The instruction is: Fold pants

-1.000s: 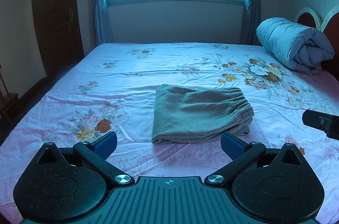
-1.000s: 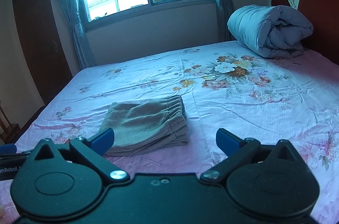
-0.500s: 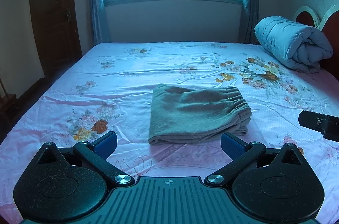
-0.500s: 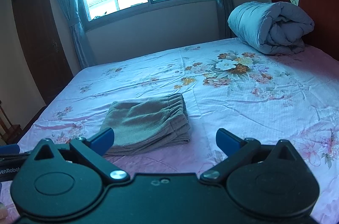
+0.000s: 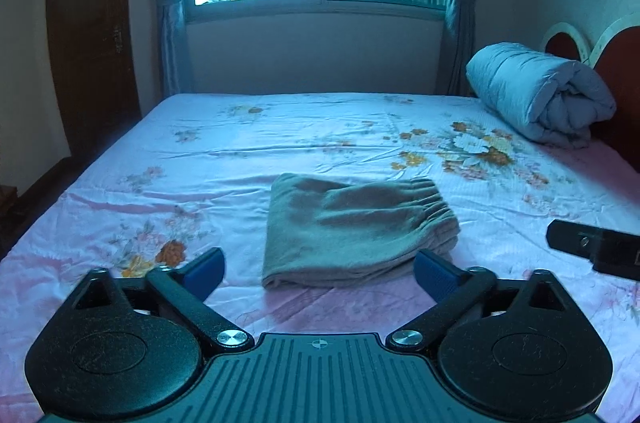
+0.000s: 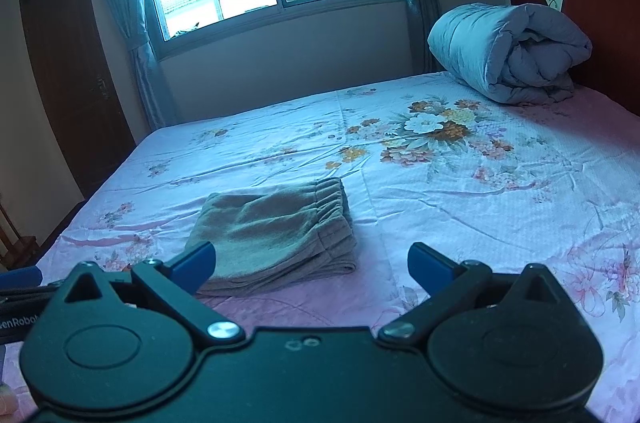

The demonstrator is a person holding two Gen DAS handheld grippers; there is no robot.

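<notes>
While the folded grey-green fleece pants (image 5: 356,231) lie mid-frame on the pink floral bedsheet (image 5: 280,127), your left gripper (image 5: 318,273) and right gripper (image 6: 312,263) hang with fingers apart, empty.

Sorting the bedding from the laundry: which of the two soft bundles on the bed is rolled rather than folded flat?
The blue-grey quilt by the headboard; the olive pants lie folded flat mid-bed.

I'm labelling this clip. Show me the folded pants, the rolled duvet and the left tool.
folded pants (image 5: 352,227), left wrist view, middle of the top layer.
rolled duvet (image 6: 500,51), right wrist view, its outer quilted side.
left tool (image 5: 318,269), left wrist view, midway between its blue fingertips, open.
</notes>
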